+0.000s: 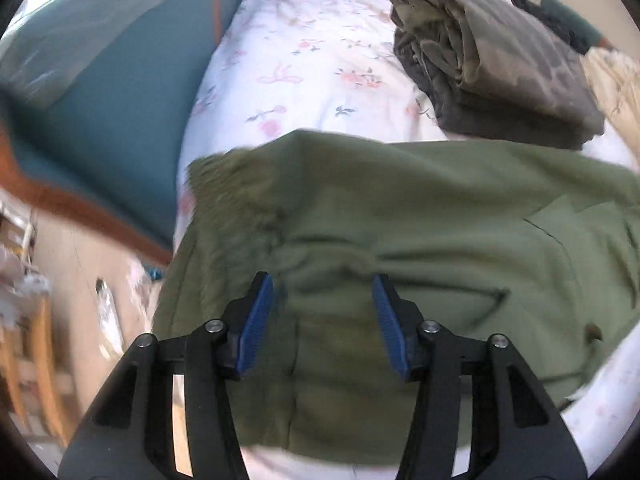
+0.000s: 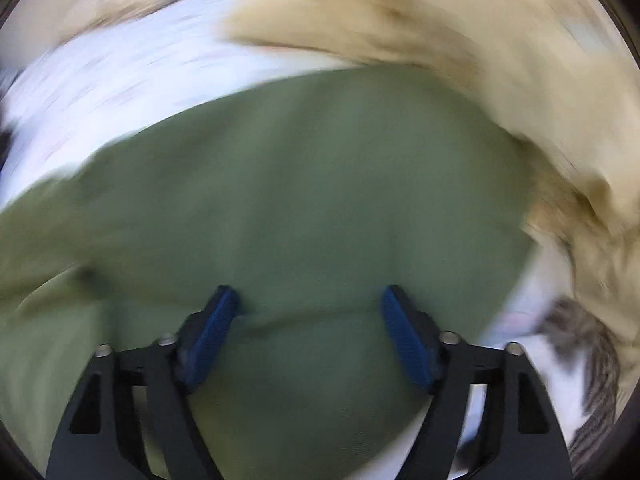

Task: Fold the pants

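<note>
Olive green pants [image 1: 420, 208] lie folded across a bed with a white floral sheet [image 1: 304, 60]; a pocket flap shows at the right. My left gripper [image 1: 322, 284] is open just above the near part of the pants, holding nothing. In the right wrist view, which is blurred, the same pants [image 2: 304, 184] fill the middle. My right gripper [image 2: 310, 296] is open over them, jaws wide apart and empty.
A folded grey-brown garment [image 1: 492, 60] lies on the sheet behind the pants. A teal headboard or cushion [image 1: 112, 92] borders the bed at the left, with floor and wooden furniture below. A cream blanket [image 2: 500, 40] lies to the right of the pants.
</note>
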### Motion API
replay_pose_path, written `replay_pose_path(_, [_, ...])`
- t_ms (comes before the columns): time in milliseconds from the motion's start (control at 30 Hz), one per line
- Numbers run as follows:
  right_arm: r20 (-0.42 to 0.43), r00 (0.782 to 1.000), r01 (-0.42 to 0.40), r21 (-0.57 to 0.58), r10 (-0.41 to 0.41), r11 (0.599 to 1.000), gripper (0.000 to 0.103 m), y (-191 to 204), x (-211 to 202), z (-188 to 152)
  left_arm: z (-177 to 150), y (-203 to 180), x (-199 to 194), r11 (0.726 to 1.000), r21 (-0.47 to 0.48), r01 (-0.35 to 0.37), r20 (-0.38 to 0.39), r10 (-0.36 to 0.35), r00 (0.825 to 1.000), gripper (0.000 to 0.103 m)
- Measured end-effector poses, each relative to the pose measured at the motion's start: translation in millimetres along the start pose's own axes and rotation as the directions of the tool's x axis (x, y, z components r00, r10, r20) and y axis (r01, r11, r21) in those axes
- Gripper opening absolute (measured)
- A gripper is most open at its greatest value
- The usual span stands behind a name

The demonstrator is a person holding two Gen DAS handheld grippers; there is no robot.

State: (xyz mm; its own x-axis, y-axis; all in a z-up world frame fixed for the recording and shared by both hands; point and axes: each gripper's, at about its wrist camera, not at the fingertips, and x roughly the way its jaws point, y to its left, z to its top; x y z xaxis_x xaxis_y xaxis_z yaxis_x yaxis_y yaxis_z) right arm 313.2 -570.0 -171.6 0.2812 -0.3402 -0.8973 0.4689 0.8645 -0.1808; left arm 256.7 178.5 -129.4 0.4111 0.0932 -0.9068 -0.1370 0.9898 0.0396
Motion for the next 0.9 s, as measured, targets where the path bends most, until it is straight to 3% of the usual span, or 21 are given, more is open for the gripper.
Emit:
replay_pose_path(67, [-0.019,0.998,0.058,0.105,-0.056,0.993,0.079,-54.5,6.7,3.9,-0.8,15.3,-18.2,0.995,-0.071,0.067,0.01,-0.067,0.998,0.063])
replay_pose_path(100, [-0.019,1.0,0.02,0.158,-0.017,0.987,0.079,-72.8,6.1,2.8,-4.4,20.7,-26.8,0.992,-0.1,0.08,0.021,-0.078,0.997,0.069])
replay_pose_path(167, [0.001,0.996,-0.089,0.261,0.092,0.961,0.078,-102.1,0.3,-4.7,-17.6,35.7,-49.6,0.981,-0.169,0.1,0.073,-0.089,0.993,0.091])
replay_pose_path(233, [0.05,0.98,-0.199,0.302,0.193,0.932,0.078,-111.6,-13.3,-15.6,-26.9,49.6,-65.3,0.969,-0.229,0.087,0.101,-0.065,0.993,0.094])
replay_pose_path(300, [0.096,0.958,-0.285,0.278,0.269,0.917,0.078,-101.3,-34.1,-24.9,-32.6,75.5,-71.4,0.927,-0.366,0.077,0.107,-0.04,0.993,0.094])
replay_pose_path(333, [0.107,0.951,-0.309,0.267,0.29,0.913,0.08,-95.7,-41.5,-27.4,-33.4,87.6,-67.7,0.895,-0.438,0.083,0.107,-0.04,0.993,0.095])
replay_pose_path(367, [0.126,0.933,-0.36,0.253,0.339,0.898,0.08,-84.1,-55.5,-33.3,-45.1,98.1,-66.0,0.844,-0.531,0.076,0.093,-0.031,0.995,0.098])
replay_pose_path(400, [0.134,0.917,-0.397,0.244,0.375,0.885,0.08,-74.8,-65.6,-39.5,-55.4,102.5,-60.9,0.807,-0.589,0.039,0.057,-0.006,0.998,0.098])
replay_pose_path(433, [0.142,0.899,-0.436,0.233,0.414,0.869,0.08,-62.0,-80.1,-44.9,-64.1,103.1,-54.3,0.788,-0.616,0.013,0.037,0.012,0.999,0.098])
replay_pose_path(467, [0.146,0.881,-0.473,0.218,0.45,0.854,0.08,-49.4,-90.2,-50.4,-79.9,99.6,-46.9,0.748,-0.663,0.007,0.02,0.008,1.0,0.098])
replay_pose_path(567, [0.135,0.841,-0.541,0.176,0.524,0.822,0.08,-23.8,-123.1,-69.0,-112.2,84.1,-28.0,0.647,-0.753,0.116,0.062,-0.106,0.992,0.098])
replay_pose_path(733, [0.097,0.793,-0.609,0.115,0.601,0.785,0.08,-15.7,-170.6,-110.1,-123.5,72.8,0.6,0.55,-0.803,0.23,0.155,-0.18,0.971,0.097])
replay_pose_path(833, [0.108,0.809,-0.587,0.115,0.578,0.801,0.083,-39.6,-176.3,-134.9,-110.5,83.3,14.5,0.526,-0.815,0.244,0.194,-0.149,0.97,0.097])
replay_pose_path(900, [0.11,0.804,-0.594,0.205,0.584,0.778,0.083,-58.3,-161.3,-135.7,-98.5,94.8,19.7,0.514,-0.82,0.251,0.231,-0.104,0.967,0.096])
